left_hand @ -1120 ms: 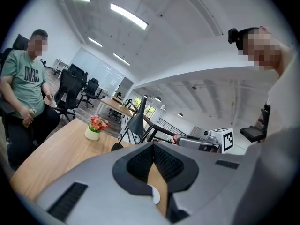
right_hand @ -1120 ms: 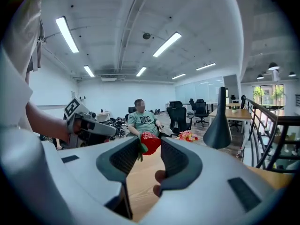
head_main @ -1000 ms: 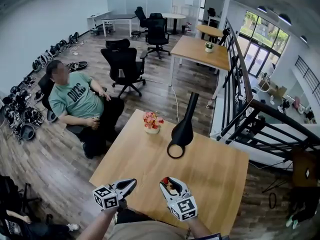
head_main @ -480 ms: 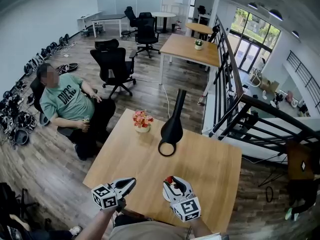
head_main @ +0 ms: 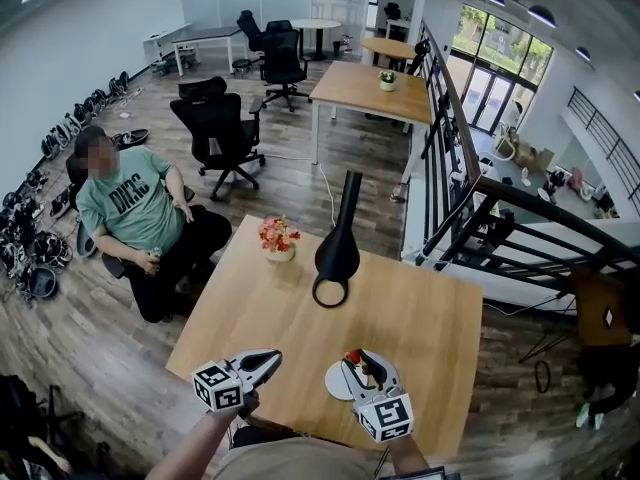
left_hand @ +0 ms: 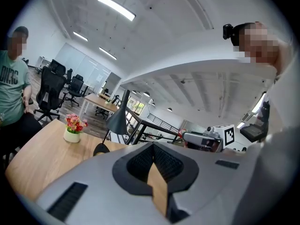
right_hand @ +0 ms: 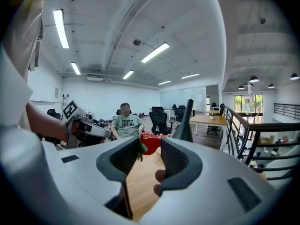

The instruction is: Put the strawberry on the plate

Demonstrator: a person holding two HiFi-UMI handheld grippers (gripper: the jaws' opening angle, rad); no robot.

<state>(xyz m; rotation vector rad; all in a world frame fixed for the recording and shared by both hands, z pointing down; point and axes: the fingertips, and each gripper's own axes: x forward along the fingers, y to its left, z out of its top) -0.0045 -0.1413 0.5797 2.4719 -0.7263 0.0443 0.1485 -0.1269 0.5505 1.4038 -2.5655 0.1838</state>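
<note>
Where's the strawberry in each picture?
Head view: the strawberry is low in the middle, at the right gripper's tips, by the white plate.
Left gripper view: a tiny red speck right of centre, probably it.
Right gripper view: centre, pinched between the jaws.
Shared landmark: the black vase.

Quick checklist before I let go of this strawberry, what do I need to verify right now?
1. Strawberry clamped in right gripper: ok.
2. Plate bare where it shows: ok.
3. Strawberry over the plate in the head view: ok, near its far rim.
4. Strawberry resting on the plate: cannot tell.
5. Left gripper shut, empty, beside the plate and not touching it: ok.
6. Black vase stands apart from the plate: ok.
</note>
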